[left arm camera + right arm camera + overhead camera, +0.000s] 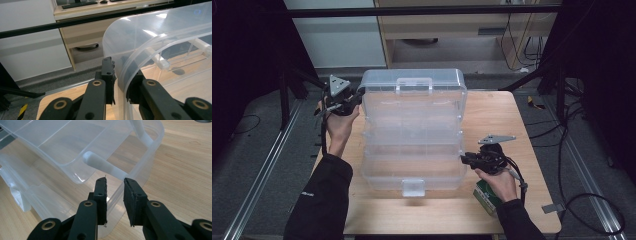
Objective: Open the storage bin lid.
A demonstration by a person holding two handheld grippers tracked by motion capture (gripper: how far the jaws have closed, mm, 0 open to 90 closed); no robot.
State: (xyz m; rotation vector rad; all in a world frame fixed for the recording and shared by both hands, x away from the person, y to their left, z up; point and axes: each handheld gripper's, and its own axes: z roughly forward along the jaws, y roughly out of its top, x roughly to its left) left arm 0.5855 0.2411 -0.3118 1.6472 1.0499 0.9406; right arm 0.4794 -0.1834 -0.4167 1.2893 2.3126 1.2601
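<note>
The wooden surface point(532, 120) stands in a dim room with dark frames and cables around it, and a clear plastic box point(412, 135) with tiered trays lies in the middle of it, its lid point(412, 82) with the handle raised at the far end. The left tongs point(357, 97) sit at the far left corner of the box; in the left gripper view the curved lid edge point(130, 67) runs between the pads, which look clamped on it. The right tongs point(465, 159) are at the near right corner of the box, and in the right gripper view the jaws straddle the thin wall of the base point(117, 195) with a gap showing, so they appear not yet to be pinching it. To move the lid well, I judge the right hand should steady the base while the left swings the lid slowly along its hinge, keeping the grip square on the rim so it does not slip. A small green carton point(487, 197) lies just beside the near right corner of the box, under the right hand; its print is too small to read.
</note>
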